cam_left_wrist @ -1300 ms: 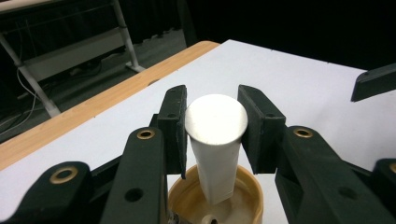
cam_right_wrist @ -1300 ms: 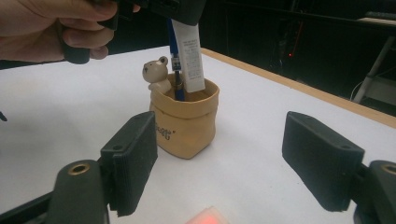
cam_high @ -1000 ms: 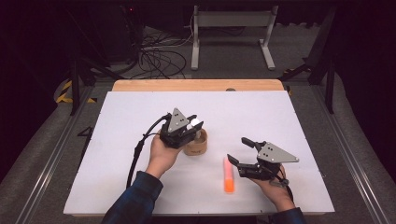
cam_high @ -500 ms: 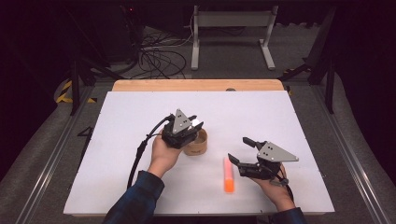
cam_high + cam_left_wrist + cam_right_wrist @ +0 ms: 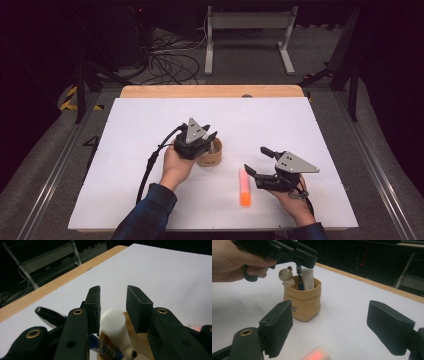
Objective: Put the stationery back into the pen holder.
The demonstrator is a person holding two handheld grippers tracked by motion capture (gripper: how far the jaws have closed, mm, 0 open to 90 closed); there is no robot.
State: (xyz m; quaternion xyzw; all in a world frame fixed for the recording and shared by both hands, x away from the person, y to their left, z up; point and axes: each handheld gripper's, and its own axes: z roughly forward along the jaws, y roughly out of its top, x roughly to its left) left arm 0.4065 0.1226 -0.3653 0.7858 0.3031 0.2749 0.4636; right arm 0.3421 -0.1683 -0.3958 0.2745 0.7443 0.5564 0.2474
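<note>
right gripper [image 5: 254, 161] lower right of high view, jaws spread wide, holding nothing | orange marker [image 5: 244, 186] flat on white table [image 5: 310, 125] just beside its left | tan pouch [image 5: 302, 300] at centre, upright, holding white tube [image 5: 113, 323], blue pen [image 5: 101, 346], bear figure [image 5: 286, 275] | left gripper [image 5: 113, 302] above pouch, jaws parted either side of tube, not gripping

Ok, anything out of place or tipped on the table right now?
Only the orange marker stands out: it lies flat on the white table, apart from the upright tan holder, where a white tube and bear-topped pen stand. Nothing spilled.
</note>
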